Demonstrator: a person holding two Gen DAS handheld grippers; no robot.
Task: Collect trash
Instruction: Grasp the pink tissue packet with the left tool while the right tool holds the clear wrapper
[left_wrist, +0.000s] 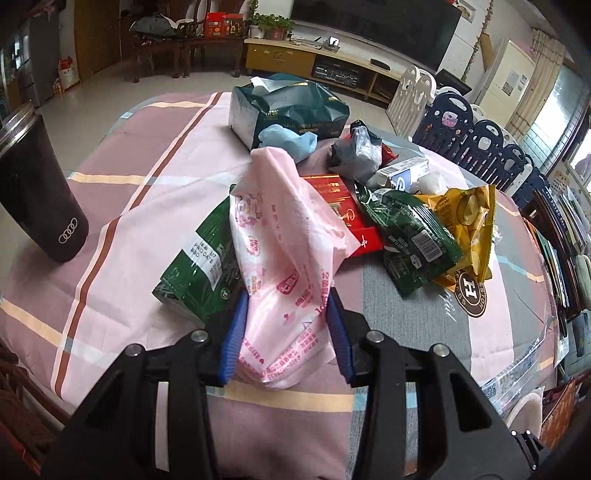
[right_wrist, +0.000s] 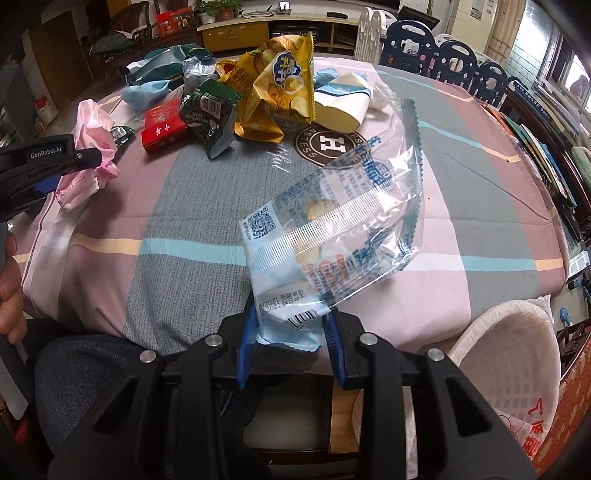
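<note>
We hold one piece of trash in each gripper. The left gripper (left_wrist: 286, 332) has its blue pads part-closed on a crumpled pink bag (left_wrist: 280, 236), which bulges between them and trails forward over the green wrapper (left_wrist: 199, 266) and the red box (left_wrist: 343, 214) on the table (left_wrist: 122, 206). The right gripper (right_wrist: 290, 339) is clamped, jaws narrow, on the lower corner of a clear wrapper (right_wrist: 332, 221) that stands up and forward from the pads, off the cloth.

The step in hand, as we judge it, is carrying these two to the white bin (right_wrist: 517, 339), which sits low beside the table at our right. To do it well we keep both grips firm, since thin film slips easily. We lift the pink bag clear before we swing it, so its loose tail does not drag the green wrapper or the red box with it. The clear wrapper goes first: it is the nearer one to the bin, and we let go only once it is over the rim.

Both grippers tilt steeply down toward the table. The left one shows at the left edge of the right view, with a hand (right_wrist: 9, 273) behind it. The rest of the pile, including the yellow bag (right_wrist: 280, 74), lies farther back, untouched.
</note>
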